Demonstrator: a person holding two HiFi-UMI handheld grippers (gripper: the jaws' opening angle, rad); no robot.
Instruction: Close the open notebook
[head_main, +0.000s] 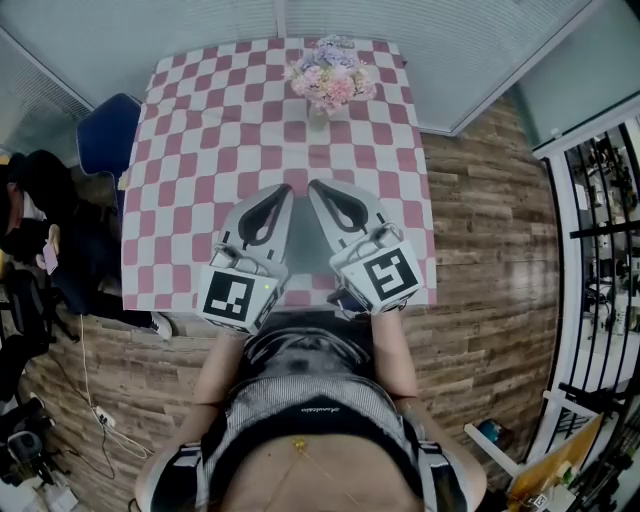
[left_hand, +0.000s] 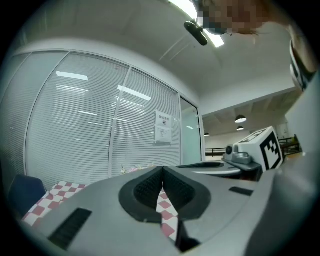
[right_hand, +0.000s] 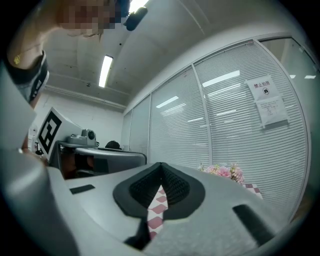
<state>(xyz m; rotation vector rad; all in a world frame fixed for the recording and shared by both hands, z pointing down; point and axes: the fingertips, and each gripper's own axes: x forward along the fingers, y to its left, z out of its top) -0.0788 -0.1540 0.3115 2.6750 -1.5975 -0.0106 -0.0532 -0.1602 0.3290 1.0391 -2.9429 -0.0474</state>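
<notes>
- Hovering side by side above the near end of the checkered bench (head_main: 180, 150), the left tongs (head_main: 284, 190) and right tongs (head_main: 316, 187) are both closed on nothing.
- No open notebook shows.
- A grey patch (head_main: 300, 250) between them may be its closed cover.
- Closing looks done, but I can't be sure.

table (head_main: 200, 180): pink-white checked cloth | on it: flower vase (head_main: 331, 80) near far edge
</notes>
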